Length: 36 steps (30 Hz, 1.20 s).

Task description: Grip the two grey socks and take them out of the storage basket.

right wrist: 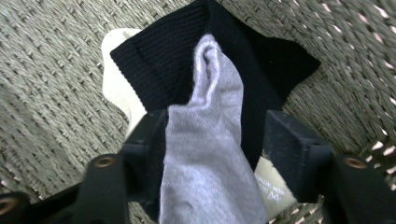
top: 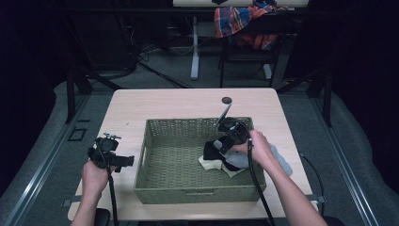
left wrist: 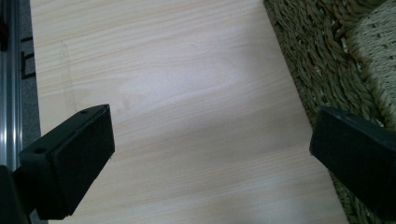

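right gripper (right wrist: pixel 205 154) jaws pinch grey sock (right wrist: pixel 205 163) at frame centre over black sock (right wrist: pixel 173 60) in woven basket (top: pixel 155 141); soft, light, best held mid-fold; left gripper (left wrist: pixel 210 154) spread wide, empty.

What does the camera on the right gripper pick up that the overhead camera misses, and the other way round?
The right gripper view alone shows the grey sock pinched between that gripper's black fingers, the ribbed knit of the black sock beneath it, and a small printed label.

The high view alone shows the whole table, the left gripper held open beside the basket, both forearms, and a plaid cloth on a chair behind.

Both show the woven basket, the grey and black socks, and a cream sock.
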Available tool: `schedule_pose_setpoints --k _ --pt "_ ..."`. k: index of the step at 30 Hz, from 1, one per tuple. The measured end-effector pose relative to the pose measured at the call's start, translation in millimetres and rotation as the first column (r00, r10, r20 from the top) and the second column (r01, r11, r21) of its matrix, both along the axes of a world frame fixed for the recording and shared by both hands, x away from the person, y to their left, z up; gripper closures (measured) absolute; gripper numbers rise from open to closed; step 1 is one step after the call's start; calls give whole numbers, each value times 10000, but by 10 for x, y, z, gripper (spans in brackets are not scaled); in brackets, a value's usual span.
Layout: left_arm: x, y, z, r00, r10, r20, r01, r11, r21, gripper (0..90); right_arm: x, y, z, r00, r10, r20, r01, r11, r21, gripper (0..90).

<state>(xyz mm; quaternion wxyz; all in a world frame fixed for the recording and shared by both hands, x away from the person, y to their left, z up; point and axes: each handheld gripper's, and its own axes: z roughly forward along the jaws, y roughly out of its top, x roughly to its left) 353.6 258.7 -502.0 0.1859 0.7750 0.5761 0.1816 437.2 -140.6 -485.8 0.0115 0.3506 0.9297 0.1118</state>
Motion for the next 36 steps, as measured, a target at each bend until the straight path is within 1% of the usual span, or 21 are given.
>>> schedule_pose_setpoints --k 1,2,4,6,7,9,10,11,12,14,15,16,17,18,19,20,21,23,24,30,36 --pt "2 -2 0 10000 6 -5 -6 10000 -4 1 13 17 -6 9999 32 -96 -34 9998 -193 465" --pt "-1 -5 6 10000 -3 20 3 10000 -32 1 15 34 -28 9999 -73 -136 71 9998 -181 502" --pt "-9 -3 17 10000 7 59 -7 10000 -27 1 13 57 -75 9993 45 -362 -58 9993 -373 569" --pt "-2 0 7 10000 36 64 -36 10000 -38 1 16 65 -133 9994 126 -335 -144 9984 -538 659" --pt "4 -5 0 10000 13 32 -13 10000 -8 1 22 69 -131 9984 68 -556 -106 9977 -671 689" --pt "-6 -13 12 10000 -55 22 55 10000 -1 1 15 59 -131 9984 -11 -572 -26 9979 -651 778" --pt "-13 -18 17 9999 -38 103 38 10000 -9 1 -2 53 -107 9993 -45 -373 25 9985 -550 808" --pt "-10 -20 16 9999 -56 107 56 10000 -6 1 -2 53 -107 9993 -45 -373 25 9985 -550 808" --pt "2 -18 9 10000 -69 20 69 10000 7 1 -10 49 -46 9993 -128 -343 111 9988 -484 813" --pt "0 -17 11 10000 -62 28 62 10000 -3 1 -31 38 37 9996 -80 -255 71 9993 -355 813" --pt "-6 -16 15 10000 -38 90 39 10000 -29 1 -31 38 37 9996 -80 -255 71 9993 -355 813" --pt "-8 -13 22 10000 -44 84 45 10000 -45 1 -61 24 143 9997 -206 -145 204 9997 -144 813" --pt "-8 -9 22 10000 -34 68 34 10000 -47 1 -61 24 143 9997 -206 -145 204 9997 -144 813" --pt "-6 -3 18 9999 -1 102 1 10000 -51 1 -83 -4 269 9998 -179 112 178 9998 99 812" --pt "-6 -3 18 9999 -1 102 1 10000 -51 1 -83 -4 269 9998 -179 112 178 9998 99 812" --pt "-7 -1 19 9999 11 116 -10 10000 -51 1 -119 -27 403 9995 -194 266 186 9993 309 812" --pt "-6 -2 19 9999 13 109 -13 10000 -49 1 -119 -27 403 9995 -194 266 186 9993 309 812" --pt "-8 -5 23 9999 -1 137 1 10000 -25 1 -180 -53 564 9984 -346 450 305 9956 890 811" --pt "-9 4 31 9998 58 208 -57 10000 -56 1 -198 -58 617 9981 -288 544 239 9957 899 811" --pt "-5 12 23 9998 95 181 -93 9999 -72 1 -279 -76 811 9961 -210 855 111 9933 1153 810" --pt "-17 33 40 9995 150 287 -148 9999 -59 1 -329 -128 916 9937 -442 1033 288 9888 1463 810"
